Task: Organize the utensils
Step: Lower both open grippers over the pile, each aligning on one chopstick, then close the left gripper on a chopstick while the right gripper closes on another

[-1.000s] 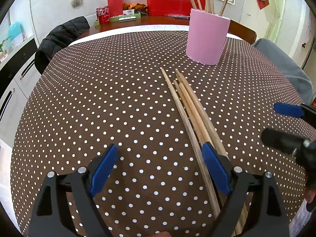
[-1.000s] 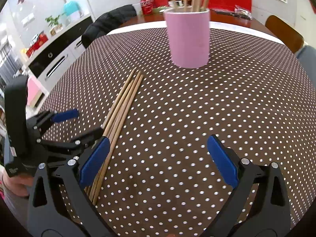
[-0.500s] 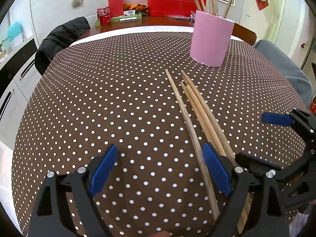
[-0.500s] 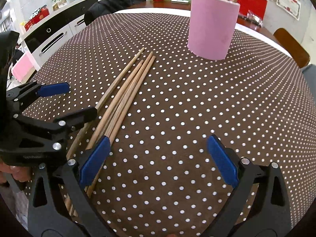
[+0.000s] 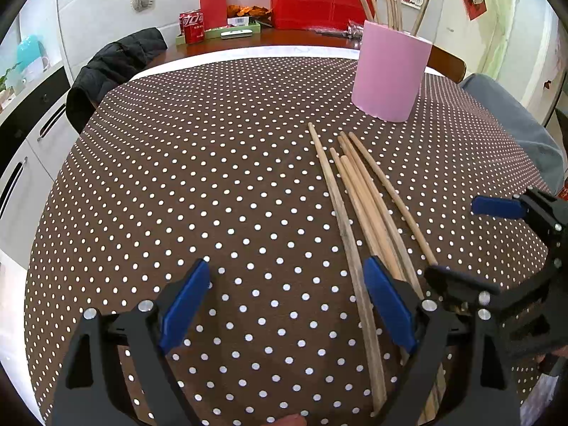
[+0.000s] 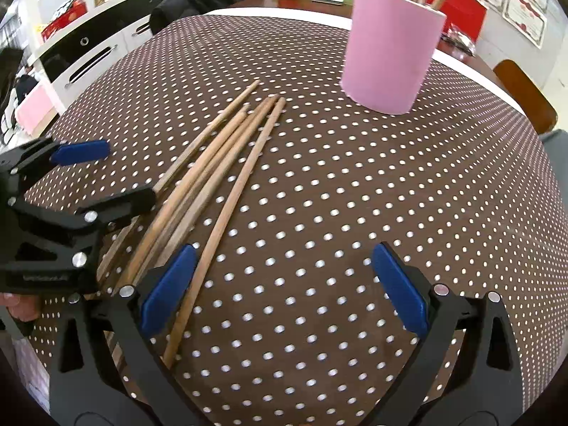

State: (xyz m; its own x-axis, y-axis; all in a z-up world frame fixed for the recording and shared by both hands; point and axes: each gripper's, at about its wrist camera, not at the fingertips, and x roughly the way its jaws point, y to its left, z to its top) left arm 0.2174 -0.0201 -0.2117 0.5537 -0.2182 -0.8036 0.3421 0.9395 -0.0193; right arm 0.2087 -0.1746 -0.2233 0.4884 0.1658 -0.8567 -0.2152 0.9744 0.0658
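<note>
Several wooden chopsticks lie side by side on the brown dotted tablecloth; they also show in the right wrist view. A pink holder with several chopsticks standing in it is behind them, also in the right wrist view. My left gripper is open and empty, its right finger over the near ends of the chopsticks. My right gripper is open and empty, low over the table, its left finger beside the rightmost chopstick. Each gripper shows at the edge of the other's view.
A black jacket hangs on a chair at the far left of the table. A red box, a cola can and a green tray stand on the wooden table behind. White cabinets are on the left.
My right gripper has moved forward and left toward the chopsticks, and the rightmost chopstick has splayed out from the bundle. My left gripper has drawn back slightly.
</note>
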